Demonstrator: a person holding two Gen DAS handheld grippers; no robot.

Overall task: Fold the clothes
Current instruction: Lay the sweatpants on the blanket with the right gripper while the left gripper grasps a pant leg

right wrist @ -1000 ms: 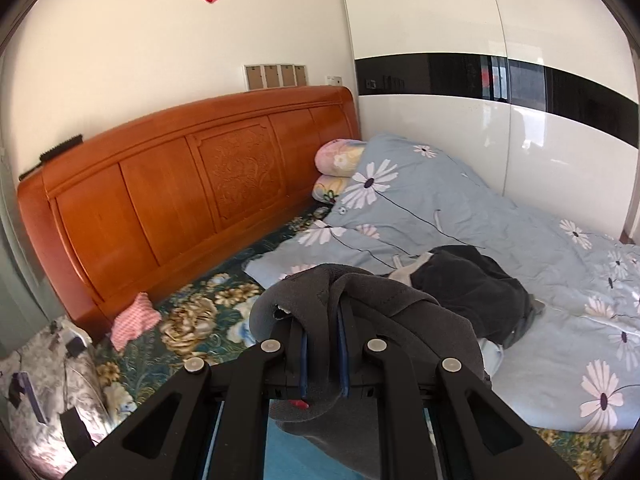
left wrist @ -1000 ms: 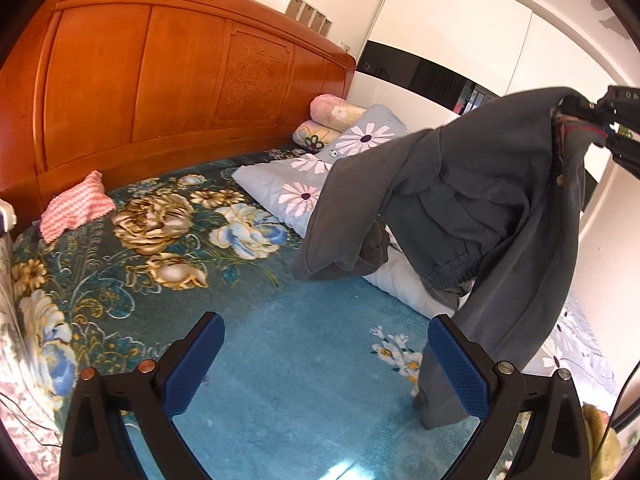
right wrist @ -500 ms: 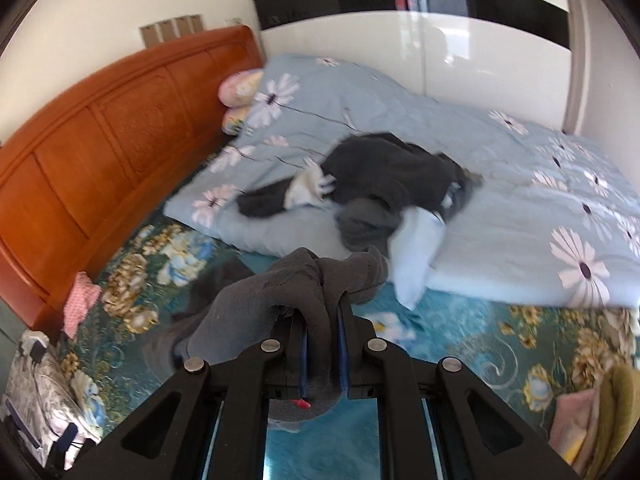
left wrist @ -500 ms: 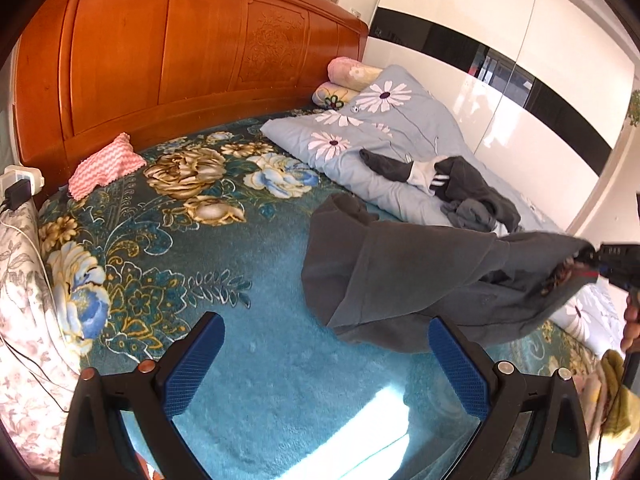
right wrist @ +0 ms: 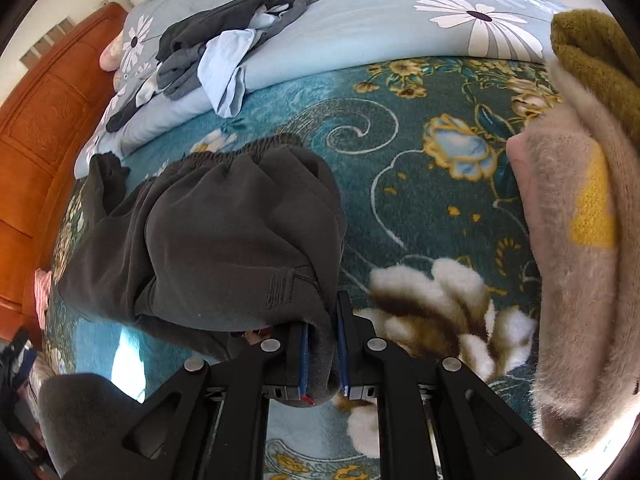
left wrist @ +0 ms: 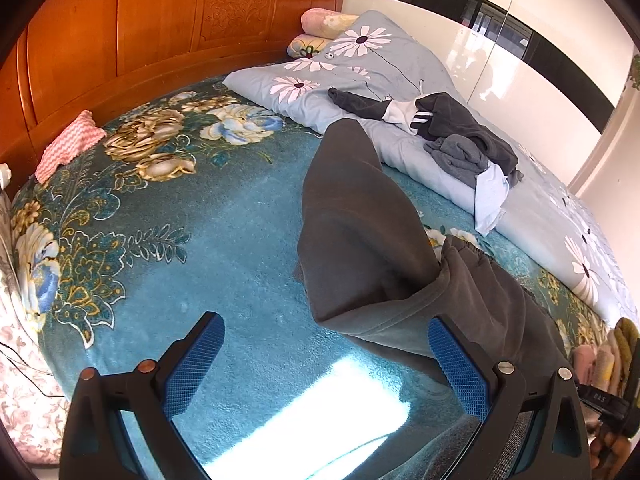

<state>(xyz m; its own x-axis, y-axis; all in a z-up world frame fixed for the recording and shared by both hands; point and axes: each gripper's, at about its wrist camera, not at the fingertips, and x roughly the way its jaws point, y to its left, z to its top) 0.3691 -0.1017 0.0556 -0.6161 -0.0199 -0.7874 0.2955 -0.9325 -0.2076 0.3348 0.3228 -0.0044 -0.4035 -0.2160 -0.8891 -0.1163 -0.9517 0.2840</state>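
Observation:
A dark grey pair of sweatpants [left wrist: 360,220] lies stretched across the teal floral blanket [left wrist: 224,240], its elastic waistband toward the blue duvet. My right gripper [right wrist: 322,320] is shut on one end of the sweatpants [right wrist: 220,240], with fabric bunched between its blue pads, low over the blanket. In the left wrist view my left gripper [left wrist: 322,320] stands wide open just above the blanket. Its right finger [left wrist: 460,364] overlaps the near edge of the sweatpants, and nothing is held between its pads.
A pile of dark and pale blue clothes [left wrist: 460,140] rests on the daisy-print duvet [left wrist: 400,60]. A stack of fuzzy folded clothes [right wrist: 580,240] sits at the blanket's right side. A pink cloth [left wrist: 68,144] lies by the wooden headboard [left wrist: 160,20].
The right gripper has come down from holding the sweatpants up in the air, and they now lie spread on the blanket. The left gripper has dropped closer to the blanket, still open.

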